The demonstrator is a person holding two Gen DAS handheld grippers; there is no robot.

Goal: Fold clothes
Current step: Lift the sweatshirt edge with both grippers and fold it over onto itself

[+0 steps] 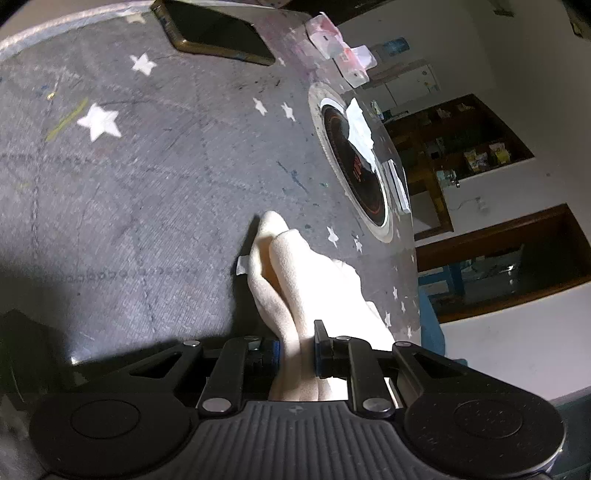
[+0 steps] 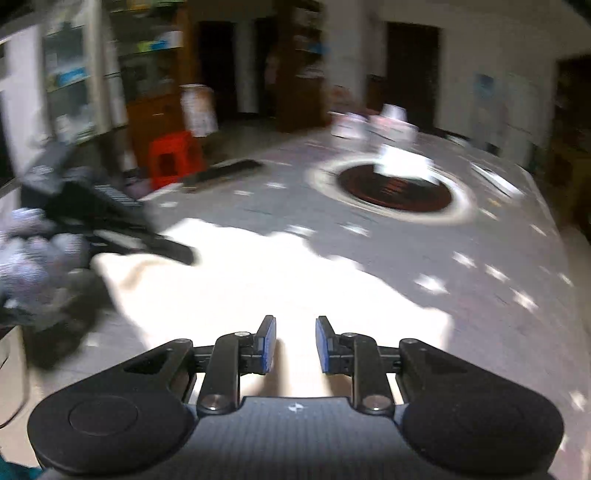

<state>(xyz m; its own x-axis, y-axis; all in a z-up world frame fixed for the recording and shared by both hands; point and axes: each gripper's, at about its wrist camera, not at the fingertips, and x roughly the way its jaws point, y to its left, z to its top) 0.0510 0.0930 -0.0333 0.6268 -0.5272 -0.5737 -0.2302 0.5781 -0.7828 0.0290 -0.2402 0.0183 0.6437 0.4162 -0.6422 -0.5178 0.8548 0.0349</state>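
Star-print tablecloth (image 1: 147, 184), bunched fleecy garment (image 1: 291, 288)

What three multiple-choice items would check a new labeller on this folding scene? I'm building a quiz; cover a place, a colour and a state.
1. Where is the phone in the left wrist view?
A. far end of the table
B. on the red stool
C. between the fingers

2. What colour is the cloth in the left gripper?
A. navy
B. cream
C. green

3. How does the right gripper stand?
A. shut on the phone
B. fingers apart, pressing nothing
C. out of view

Key:
1 A, it lies on the star-patterned table cover, far from the gripper.
2 B, pale cream folds run between the fingers.
3 B, a gap shows between the blue pads.
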